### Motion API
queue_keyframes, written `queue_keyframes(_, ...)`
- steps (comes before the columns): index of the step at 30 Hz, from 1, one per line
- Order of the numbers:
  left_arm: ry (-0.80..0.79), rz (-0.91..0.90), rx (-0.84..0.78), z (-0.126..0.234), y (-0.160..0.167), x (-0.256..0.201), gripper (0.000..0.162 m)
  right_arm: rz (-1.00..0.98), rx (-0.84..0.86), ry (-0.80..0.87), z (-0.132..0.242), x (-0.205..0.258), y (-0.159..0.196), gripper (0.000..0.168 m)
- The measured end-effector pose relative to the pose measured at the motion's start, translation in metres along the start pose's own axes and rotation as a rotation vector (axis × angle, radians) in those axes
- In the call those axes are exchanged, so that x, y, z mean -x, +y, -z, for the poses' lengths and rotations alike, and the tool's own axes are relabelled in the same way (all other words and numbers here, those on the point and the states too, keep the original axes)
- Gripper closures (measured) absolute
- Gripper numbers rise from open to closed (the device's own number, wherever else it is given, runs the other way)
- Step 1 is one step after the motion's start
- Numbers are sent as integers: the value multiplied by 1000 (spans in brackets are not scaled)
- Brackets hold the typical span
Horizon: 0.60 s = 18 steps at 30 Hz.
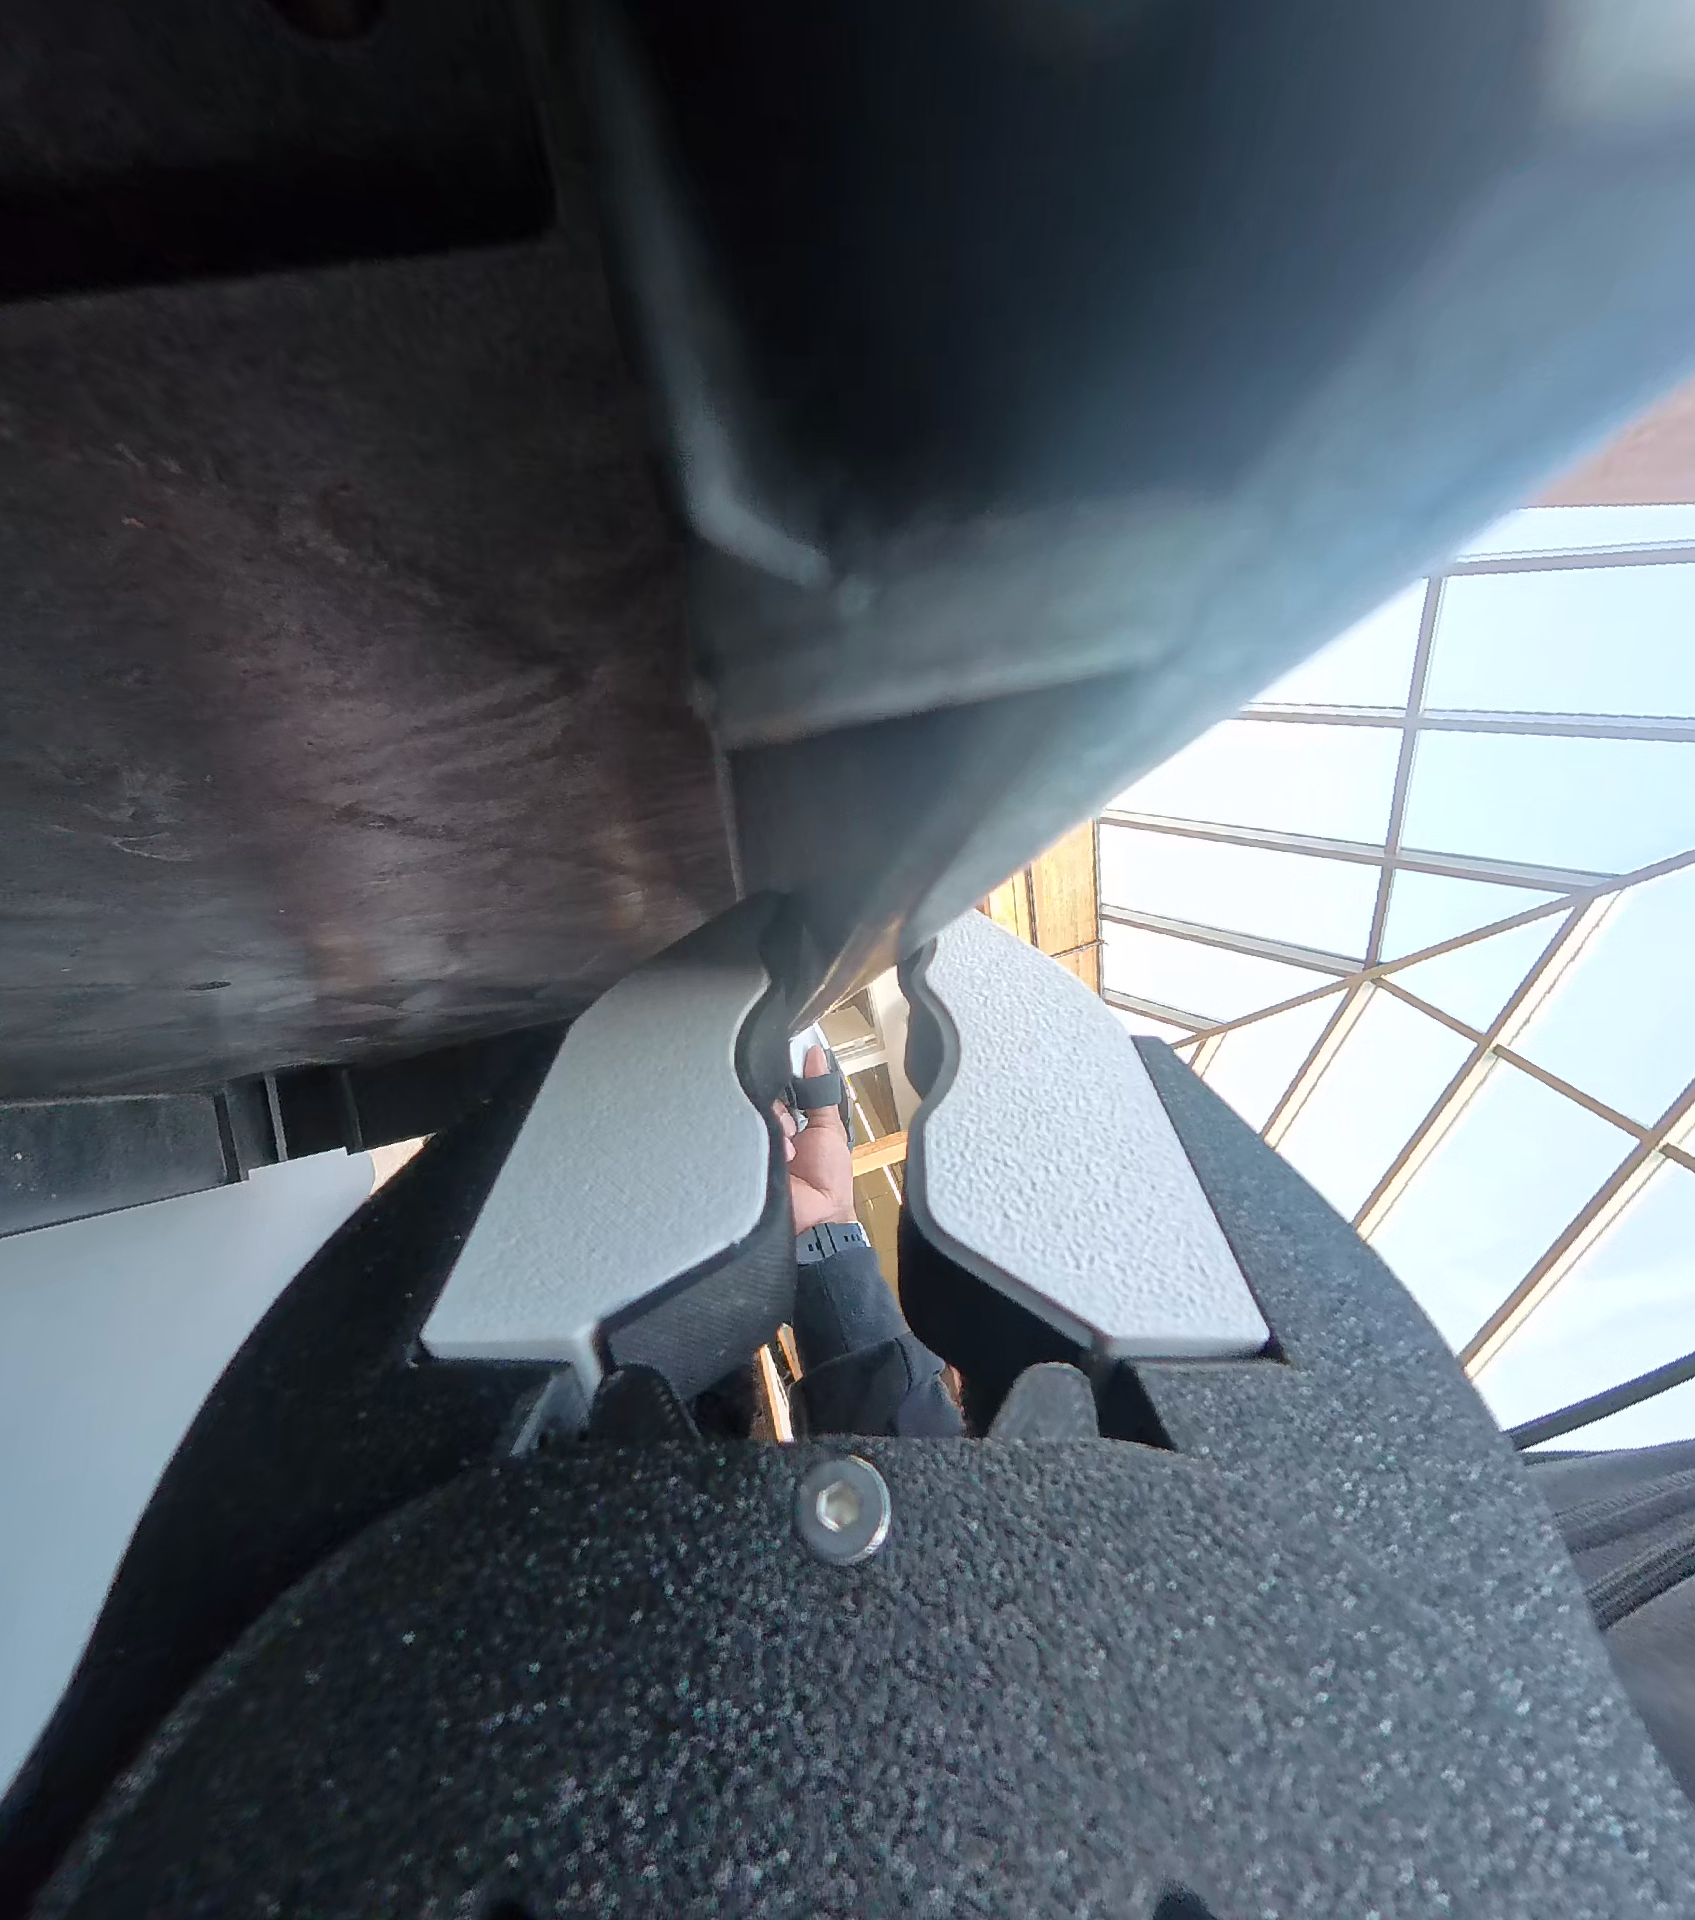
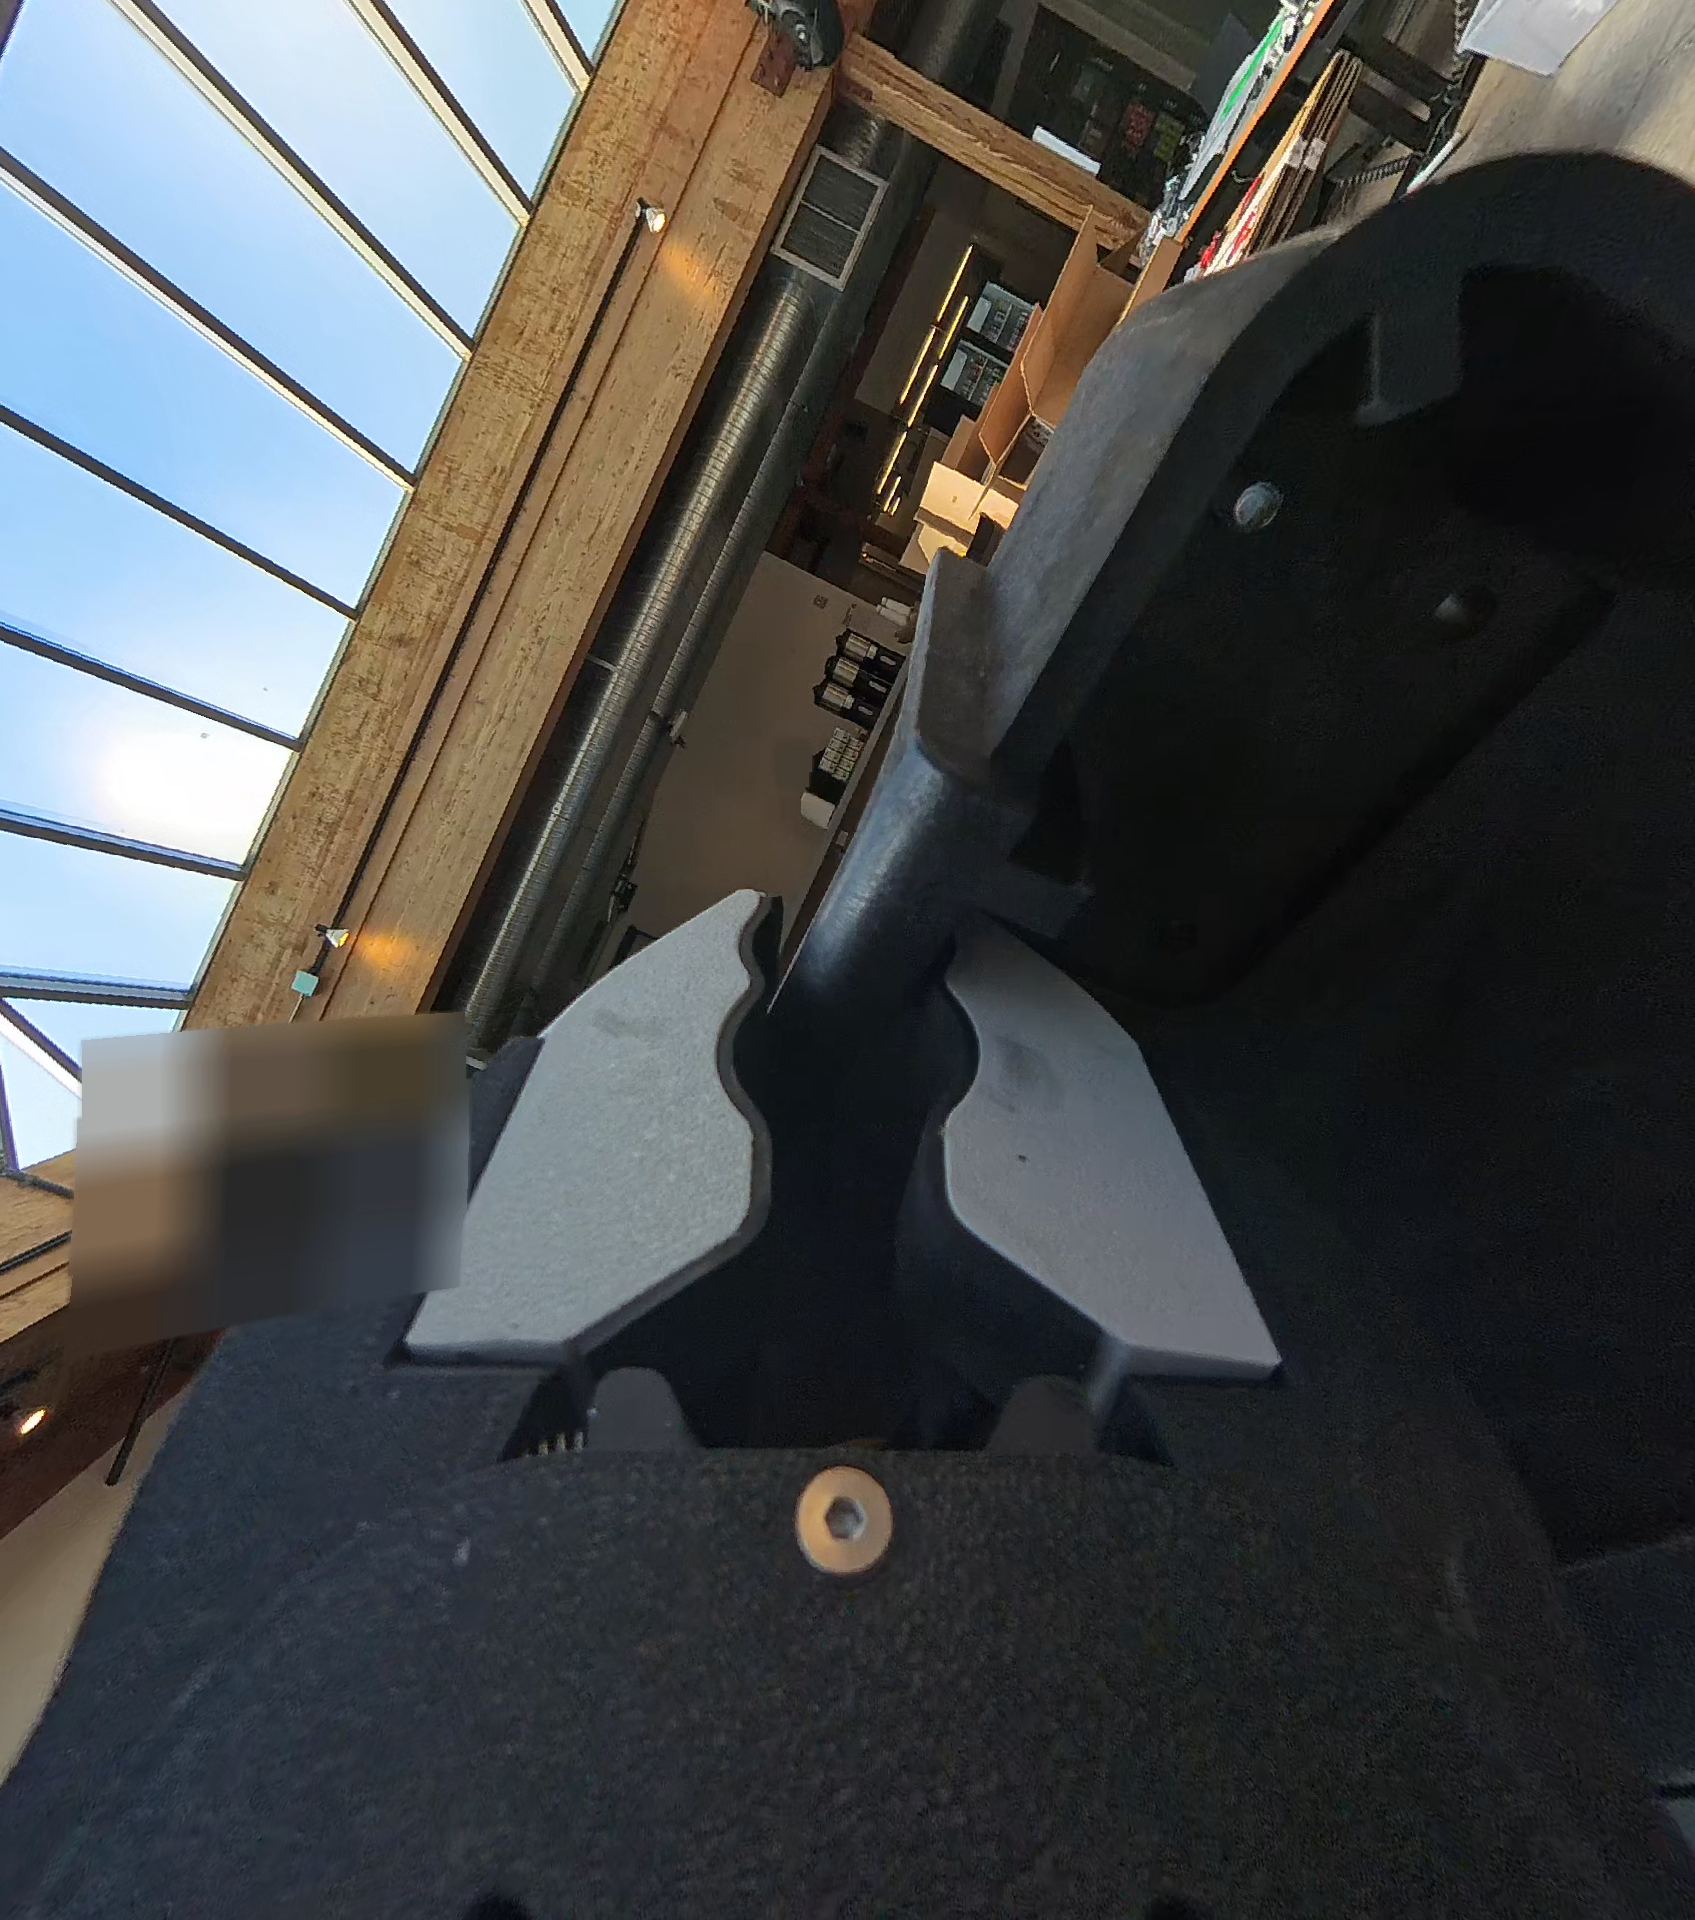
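Both views look upward. My left gripper [image 1: 841,935] is shut on the lower edge of a blurred grey-blue metal beam [image 1: 1082,416], which runs up and to the right beside a dark, scuffed underside panel [image 1: 303,675]. Through the gap behind the fingers I see a person's hand [image 1: 817,1143] with a dark sleeve. My right gripper [image 2: 858,935] is shut on a dark grey bar [image 2: 884,852]. The bar rises into a grey bracket on a black moulded housing [image 2: 1394,623] that fills the right side of the view.
A glass skylight with thin frames [image 1: 1549,831] shows to the right in the left wrist view, and again at the left of the right wrist view [image 2: 147,416]. A wooden ceiling beam [image 2: 531,520], a ribbed duct [image 2: 697,582] and cardboard boxes [image 2: 1030,374] lie beyond. My hands' fingertips stand some 45 cm from each other.
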<state>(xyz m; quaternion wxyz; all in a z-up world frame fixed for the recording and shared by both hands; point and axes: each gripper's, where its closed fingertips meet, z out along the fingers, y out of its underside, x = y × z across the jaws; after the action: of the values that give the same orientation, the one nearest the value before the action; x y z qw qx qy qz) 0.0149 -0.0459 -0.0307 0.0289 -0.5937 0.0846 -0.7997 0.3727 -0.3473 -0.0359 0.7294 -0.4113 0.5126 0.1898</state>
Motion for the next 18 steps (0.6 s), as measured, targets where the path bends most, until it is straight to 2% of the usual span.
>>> queue_keyframes(6,-2,-13,5,1,0,0,145,7,5,6,1,1,1,143)
queue_keyframes(12,-4,-20,7,0,0,0,145,27,8,3,3,8,5,129)
queue_keyframes(18,-5,-21,7,0,-2,1,145,24,9,-1,6,13,10,123)
